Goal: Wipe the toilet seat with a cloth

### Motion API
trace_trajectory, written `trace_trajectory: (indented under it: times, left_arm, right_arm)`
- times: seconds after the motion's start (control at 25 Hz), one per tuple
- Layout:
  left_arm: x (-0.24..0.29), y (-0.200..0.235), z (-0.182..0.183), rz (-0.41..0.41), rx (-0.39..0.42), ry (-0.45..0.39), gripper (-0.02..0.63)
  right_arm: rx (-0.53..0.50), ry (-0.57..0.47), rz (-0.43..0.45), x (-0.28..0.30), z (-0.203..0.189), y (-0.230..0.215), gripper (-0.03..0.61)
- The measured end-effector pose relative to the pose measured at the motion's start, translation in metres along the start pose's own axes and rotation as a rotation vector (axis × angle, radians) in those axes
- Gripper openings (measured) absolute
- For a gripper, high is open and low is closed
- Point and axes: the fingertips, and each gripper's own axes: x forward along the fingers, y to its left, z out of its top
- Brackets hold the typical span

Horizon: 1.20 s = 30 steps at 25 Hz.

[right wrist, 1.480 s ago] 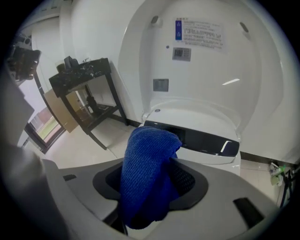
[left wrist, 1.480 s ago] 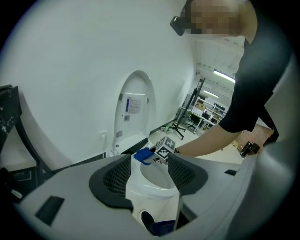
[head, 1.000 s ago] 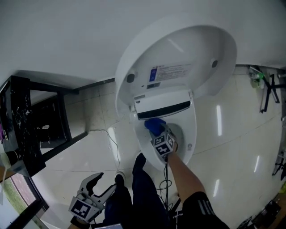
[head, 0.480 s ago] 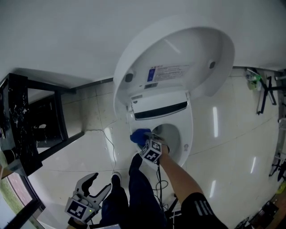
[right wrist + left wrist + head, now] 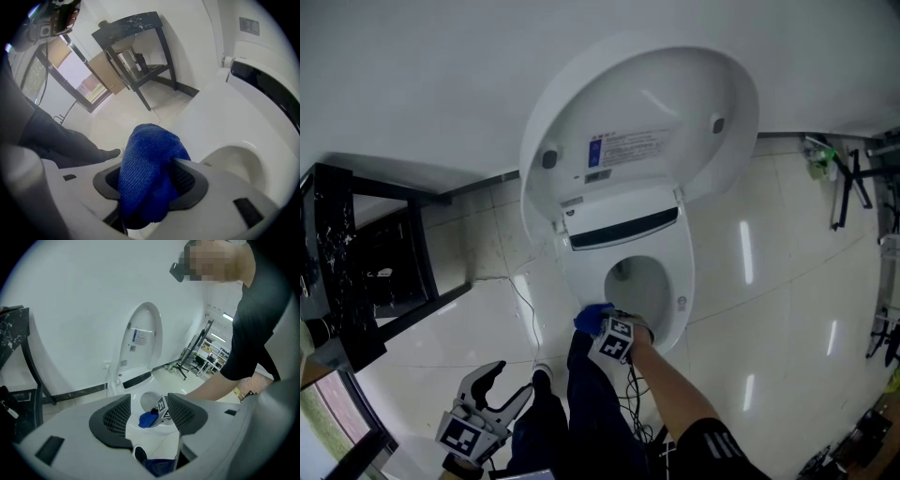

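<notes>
The white toilet has its lid (image 5: 647, 122) raised, and the seat (image 5: 675, 281) rings the bowl (image 5: 639, 286). A blue cloth (image 5: 593, 318) rests on the seat's front left rim, with my right gripper (image 5: 602, 323) shut on it. In the right gripper view the cloth (image 5: 150, 173) bulges between the jaws over the white seat (image 5: 225, 112). My left gripper (image 5: 504, 386) hangs open and holds nothing, low at the left beside the person's leg. In the left gripper view, between the open jaws, I see the cloth (image 5: 148, 418) and the seat (image 5: 136, 406) far off.
A black metal stand (image 5: 366, 281) is at the left by the wall. A thin cable (image 5: 525, 305) runs over the tiled floor beside the toilet. The person's dark trouser legs (image 5: 591, 412) are just in front of the bowl. Black frames (image 5: 853, 187) lean at the right.
My right gripper has dragged the blue cloth from the back of the seat, near the hinge, along the left side to the front rim. The left gripper has hardly moved.
</notes>
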Motion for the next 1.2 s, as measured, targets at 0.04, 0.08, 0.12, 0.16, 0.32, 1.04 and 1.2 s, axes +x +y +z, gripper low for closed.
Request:
trace_trajectory:
  times: [0.04, 0.08, 0.12, 0.16, 0.32, 1.04, 1.2]
  left_arm:
    - [0.001, -0.001, 0.001, -0.003, 0.003, -0.003, 0.253]
    - [0.001, -0.003, 0.002, -0.007, 0.009, -0.007, 0.253]
    - [0.001, -0.005, 0.005, -0.011, 0.017, -0.014, 0.253]
    - [-0.001, -0.007, 0.008, -0.014, 0.023, -0.021, 0.253]
    - [-0.014, -0.011, 0.023, -0.012, 0.044, -0.056, 0.253]
    - [-0.173, -0.096, 0.079, -0.132, 0.271, -0.272, 0.253]
    - [-0.234, -0.122, 0.063, -0.174, 0.332, -0.308, 0.253]
  right_arm:
    - [0.025, 0.002, 0.006, 0.001, -0.004, 0.003, 0.242]
    - [0.065, -0.007, 0.008, 0.001, -0.006, 0.005, 0.242]
    - [0.109, -0.024, 0.002, -0.001, -0.007, 0.005, 0.242]
    - [0.146, -0.051, -0.014, -0.006, -0.005, 0.004, 0.242]
    - [0.233, -0.279, -0.132, -0.064, 0.038, -0.011, 0.244]
    - [0.295, -0.844, -0.466, -0.402, 0.136, 0.159, 0.243]
    - [0.327, -0.927, -0.536, -0.440, 0.132, 0.243, 0.242]
